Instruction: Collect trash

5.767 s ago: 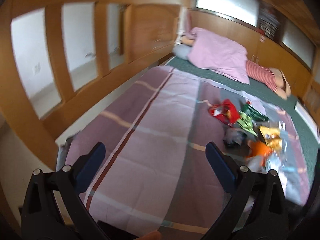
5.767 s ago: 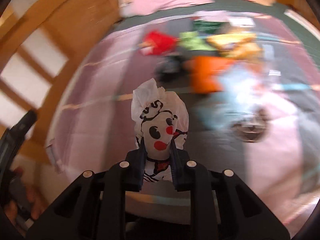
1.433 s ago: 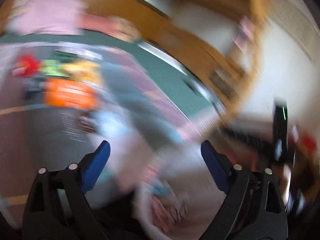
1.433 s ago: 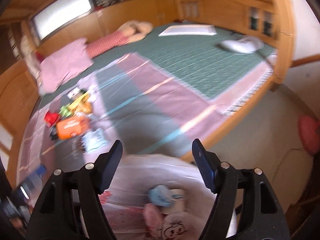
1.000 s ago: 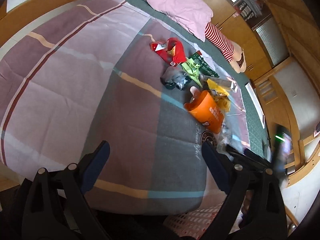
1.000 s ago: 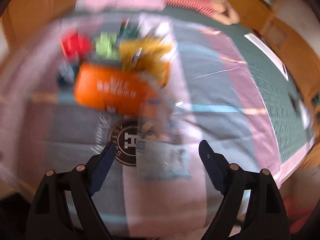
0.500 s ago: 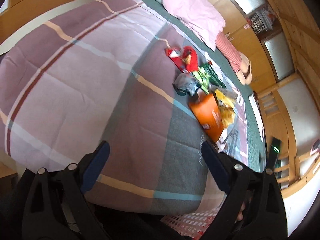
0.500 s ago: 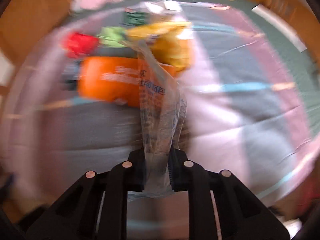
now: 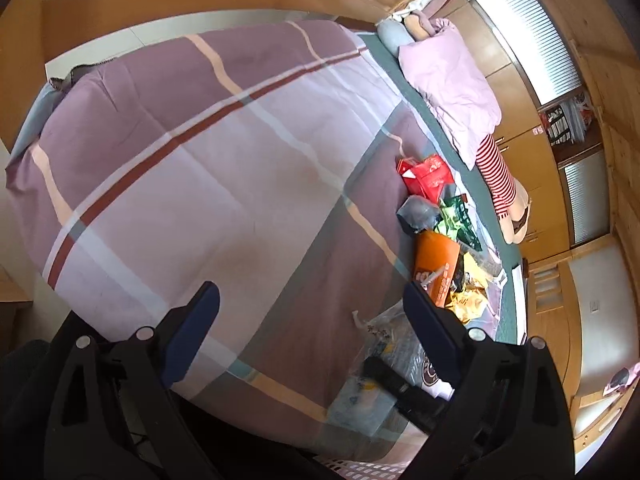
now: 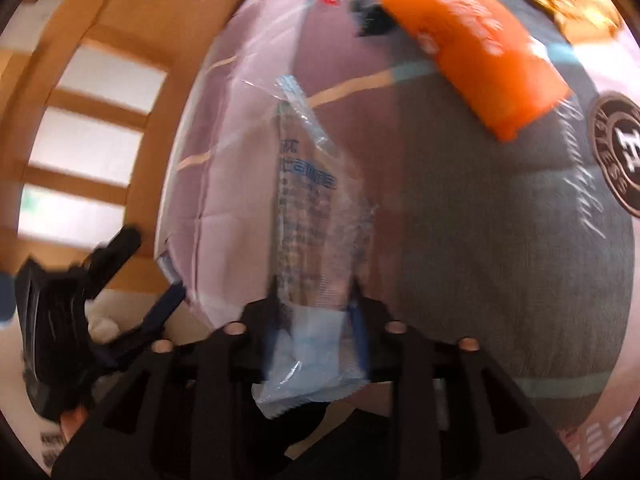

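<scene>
left wrist view: left gripper (image 9: 308, 312) stays wide open and empty over the bedspread (image 9: 208, 152), the trash pile (image 9: 440, 232) still lying to its right. right wrist view: right gripper (image 10: 316, 300), open a second ago, is now clamped on a clear plastic wrapper (image 10: 308, 184) lifted off the bed, so this piece looks ready for binning.

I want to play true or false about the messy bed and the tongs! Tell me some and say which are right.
1. The right tongs pinch a clear plastic wrapper. True.
2. The left tongs hold the orange packet. False: they are open and hold nothing.
3. A red packet lies on the bed. True.
4. The pink pillow sits on top of the trash pile. False: it lies apart, farther up the bed.
</scene>
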Tool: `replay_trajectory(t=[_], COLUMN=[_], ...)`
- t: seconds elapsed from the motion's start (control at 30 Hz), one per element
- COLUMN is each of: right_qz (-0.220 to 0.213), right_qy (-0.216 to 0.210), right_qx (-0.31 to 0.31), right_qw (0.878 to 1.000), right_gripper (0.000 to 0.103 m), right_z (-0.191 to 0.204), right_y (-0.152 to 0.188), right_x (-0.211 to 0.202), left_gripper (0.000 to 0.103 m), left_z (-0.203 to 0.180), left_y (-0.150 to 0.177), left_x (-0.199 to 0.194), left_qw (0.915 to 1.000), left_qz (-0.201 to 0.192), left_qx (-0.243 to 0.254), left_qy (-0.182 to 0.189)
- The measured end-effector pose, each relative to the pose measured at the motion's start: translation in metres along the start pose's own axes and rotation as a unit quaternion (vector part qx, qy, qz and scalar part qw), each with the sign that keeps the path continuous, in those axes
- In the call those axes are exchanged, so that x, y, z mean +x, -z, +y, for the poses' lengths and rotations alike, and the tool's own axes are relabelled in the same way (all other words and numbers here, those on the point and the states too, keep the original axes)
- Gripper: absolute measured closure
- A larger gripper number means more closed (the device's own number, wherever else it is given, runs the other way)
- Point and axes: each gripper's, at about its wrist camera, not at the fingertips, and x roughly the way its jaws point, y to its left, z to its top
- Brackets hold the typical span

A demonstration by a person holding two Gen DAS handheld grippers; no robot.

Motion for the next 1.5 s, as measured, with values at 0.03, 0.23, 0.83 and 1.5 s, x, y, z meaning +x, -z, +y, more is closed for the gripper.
replay_trajectory(t=[0.03, 0.23, 0.83, 1.5], right_qz=[-0.032, -0.177, -0.203, -0.261], right_qy=[0.023, 0.234, 0.276, 0.225], right_qx=[0.001, -0.059, -0.059, -0.048], right_qw=[0.999, 0.954, 0.938, 0.937], right_gripper=[0.057, 0.036, 0.036, 0.036], right_z=[-0.003, -0.005, -0.028, -0.052], right_y=[-0.006, -0.062, -0.096, 0.079], right_x=[-0.01, -0.038, -0.037, -0.16], left_gripper=[0.011, 0.009, 0.008, 0.044], left_z=[-0.001, -0.013, -0.03, -0.131], left_y=[0.001, 0.011, 0.028, 0.095], left_x=[0.002, 0.022, 0.069, 0.153], left_qw=[1.0, 0.9979, 0.9868, 0.9128], left_qz=[0.006, 0.054, 0.143, 0.301], left_qx=[0.002, 0.037, 0.076, 0.274], left_qy=[0.0, 0.001, -0.003, 0.031])
